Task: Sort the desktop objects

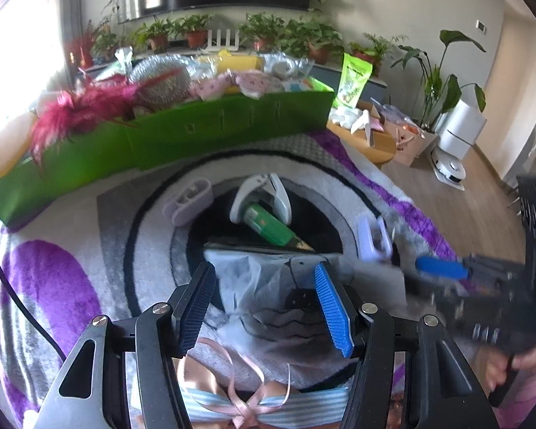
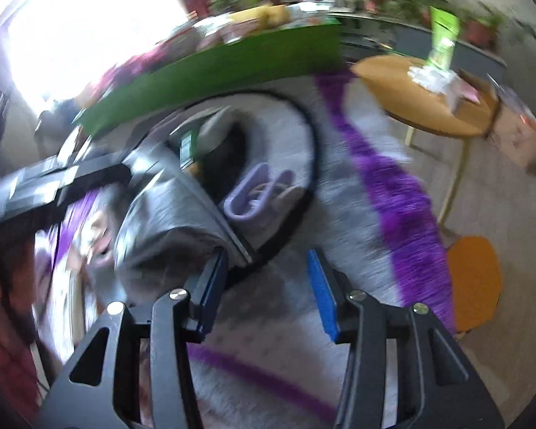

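In the left wrist view my left gripper (image 1: pixel 264 275) stands over the round rug (image 1: pixel 100 214). A crumpled clear plastic packet (image 1: pixel 253 271) with a dark item inside sits between its pads, which lie against the packet's sides. Beyond it lie a green tube (image 1: pixel 268 223), a white stapler-like tool (image 1: pixel 264 193), a lilac case (image 1: pixel 187 202) and a lilac clip (image 1: pixel 373 237). The right gripper's blue pad (image 1: pixel 439 268) reaches in from the right. The right wrist view is blurred. There my right gripper (image 2: pixel 268 261) is open over bare rug, beside the packet (image 2: pixel 168 214) and below the lilac clip (image 2: pixel 257 193).
A long green box (image 1: pixel 232 121) heaped with things runs along the rug's far side. A striped gift with a pink ribbon bow (image 1: pixel 253 404) lies under the left gripper. A round wooden table (image 2: pixel 428 100) and an orange stool (image 2: pixel 475 279) stand to the right on the floor.
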Available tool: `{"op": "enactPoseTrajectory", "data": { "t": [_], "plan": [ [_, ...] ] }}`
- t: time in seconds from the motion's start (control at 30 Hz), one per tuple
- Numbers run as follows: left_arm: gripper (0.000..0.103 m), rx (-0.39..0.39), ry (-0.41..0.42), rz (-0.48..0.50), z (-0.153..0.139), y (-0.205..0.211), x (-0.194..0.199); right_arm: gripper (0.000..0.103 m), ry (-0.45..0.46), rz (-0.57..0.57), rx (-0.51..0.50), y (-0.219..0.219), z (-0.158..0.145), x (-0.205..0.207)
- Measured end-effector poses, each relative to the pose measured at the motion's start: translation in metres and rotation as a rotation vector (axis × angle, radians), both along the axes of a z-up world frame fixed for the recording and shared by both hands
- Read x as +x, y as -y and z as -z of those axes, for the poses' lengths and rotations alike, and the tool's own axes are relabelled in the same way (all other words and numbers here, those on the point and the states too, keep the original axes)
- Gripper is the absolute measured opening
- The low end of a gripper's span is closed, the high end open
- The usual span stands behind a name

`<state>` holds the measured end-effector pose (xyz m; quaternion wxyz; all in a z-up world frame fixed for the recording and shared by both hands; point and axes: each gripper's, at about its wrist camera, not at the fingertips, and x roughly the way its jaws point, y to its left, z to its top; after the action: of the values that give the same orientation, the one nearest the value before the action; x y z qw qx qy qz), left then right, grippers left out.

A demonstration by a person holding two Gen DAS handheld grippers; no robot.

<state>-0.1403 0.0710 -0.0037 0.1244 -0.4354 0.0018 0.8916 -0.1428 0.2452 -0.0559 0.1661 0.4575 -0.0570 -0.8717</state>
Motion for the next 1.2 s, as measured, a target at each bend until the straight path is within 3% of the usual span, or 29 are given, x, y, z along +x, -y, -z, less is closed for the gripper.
{"op": "enactPoseTrajectory", "data": {
  "t": [0.23, 0.4, 0.57, 0.73, 0.8, 1.03, 1.13, 1.2],
  "plan": [
    [0.058, 0.055, 0.029, -0.018, 0.007, 0.008, 0.008, 0.048, 0.036, 0.085, -0.09, -0.012, -0.004, -0.002],
    [0.058, 0.072, 0.029, 0.004, 0.008, 0.007, 0.011, 0.048, 0.038, 0.026, -0.185, 0.003, -0.022, 0.015],
    [0.058, 0.112, 0.022, 0.036, 0.009, 0.004, 0.012, 0.048, 0.038, -0.053, -0.171, 0.034, -0.029, 0.02],
    [0.058, 0.126, 0.019, 0.055, 0.012, 0.004, 0.013, 0.048, 0.095, -0.036, -0.158, 0.046, -0.015, 0.009],
    [0.05, 0.12, 0.021, 0.055, 0.014, 0.004, 0.013, 0.048, 0.11, -0.034, -0.162, 0.049, -0.01, 0.004],
    [0.047, 0.146, 0.036, 0.037, 0.021, 0.008, 0.007, 0.048, 0.137, -0.034, -0.182, 0.052, -0.001, -0.014],
    [0.047, 0.132, 0.03, 0.047, 0.021, 0.006, 0.009, 0.043, 0.126, -0.051, -0.181, 0.053, 0.0, -0.016],
    [0.043, 0.13, 0.024, 0.057, 0.019, 0.003, 0.012, 0.033, 0.118, -0.071, -0.188, 0.055, -0.002, -0.014]
  ]
}}
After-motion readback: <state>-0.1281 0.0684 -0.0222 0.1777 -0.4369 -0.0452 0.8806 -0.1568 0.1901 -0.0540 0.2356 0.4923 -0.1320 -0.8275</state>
